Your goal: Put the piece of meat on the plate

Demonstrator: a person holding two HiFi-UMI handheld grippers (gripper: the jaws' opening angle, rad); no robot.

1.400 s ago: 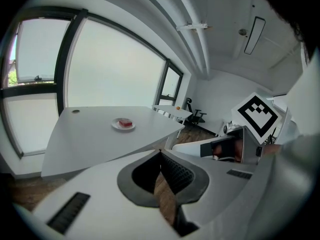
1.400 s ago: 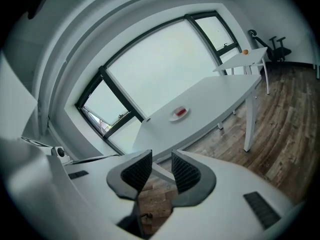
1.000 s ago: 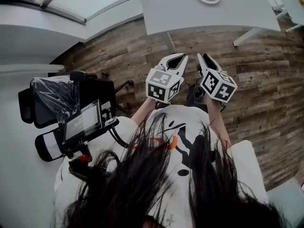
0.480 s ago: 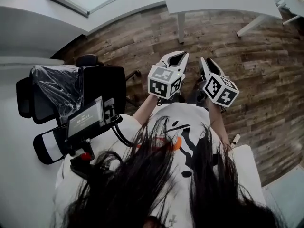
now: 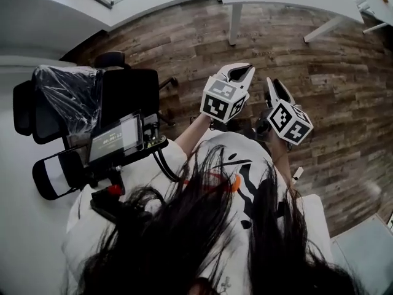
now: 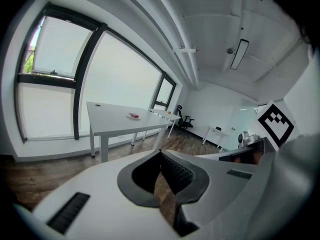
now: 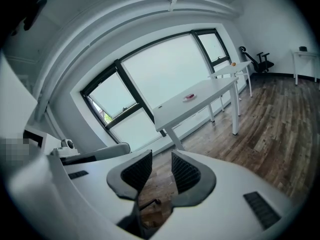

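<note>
left gripper view | my left gripper pinched closed on nothing; right gripper slightly parted, empty | meat lies on plate, white table, 11 o'clock, well apart from me | end state met, nothing left showing

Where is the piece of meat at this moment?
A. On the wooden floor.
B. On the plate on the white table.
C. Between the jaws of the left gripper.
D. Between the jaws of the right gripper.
B: the piece of meat lies on the plate on the white table, far from the left gripper and the right gripper, whose jaws hold nothing.
</note>
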